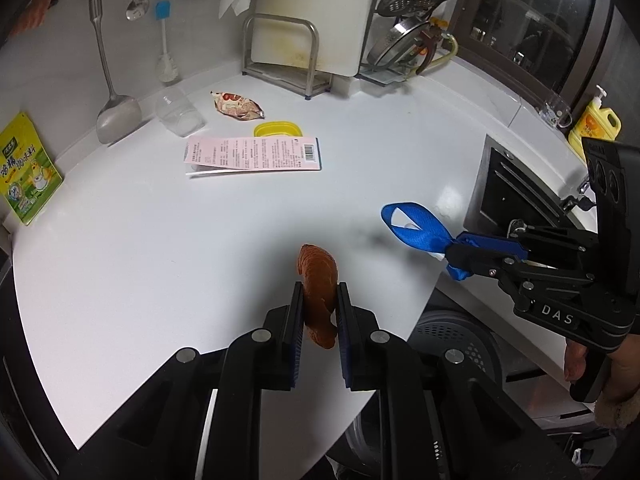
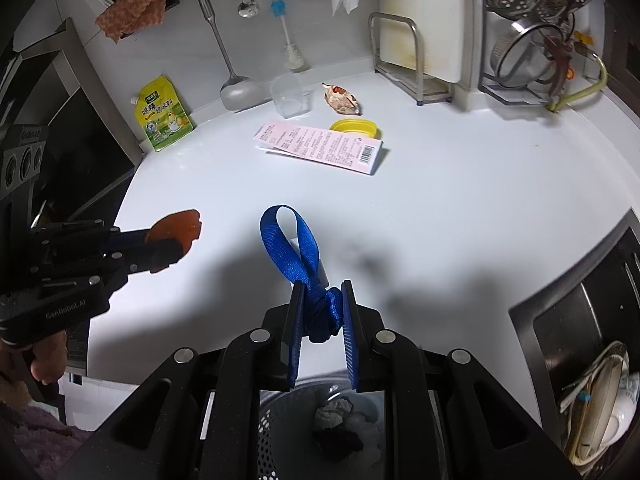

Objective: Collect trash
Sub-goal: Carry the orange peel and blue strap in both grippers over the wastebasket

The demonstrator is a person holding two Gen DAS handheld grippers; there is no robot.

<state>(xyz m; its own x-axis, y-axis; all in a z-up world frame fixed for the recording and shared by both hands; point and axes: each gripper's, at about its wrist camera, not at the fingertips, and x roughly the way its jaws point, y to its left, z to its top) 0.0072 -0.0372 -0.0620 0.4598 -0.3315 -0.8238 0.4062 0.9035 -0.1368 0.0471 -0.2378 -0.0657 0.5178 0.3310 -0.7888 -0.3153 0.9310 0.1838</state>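
White kitchen counter (image 1: 160, 260); left gripper (image 1: 319, 304) clamps an orange peel (image 1: 318, 276) upright, right gripper (image 2: 322, 308) grips a blue ribbon (image 2: 288, 240), loop pointing away.

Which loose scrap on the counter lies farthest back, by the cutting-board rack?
The crumpled snack wrapper, nearest the rack; the pink leaflet lies nearer the front.

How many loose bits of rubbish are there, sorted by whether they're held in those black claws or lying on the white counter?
Held in a claw: 2, the orange peel in the left gripper and the blue ribbon in the right gripper.
Lying on the counter: 2, the pink paper sheet and the crumpled snack wrapper.
Total: 4
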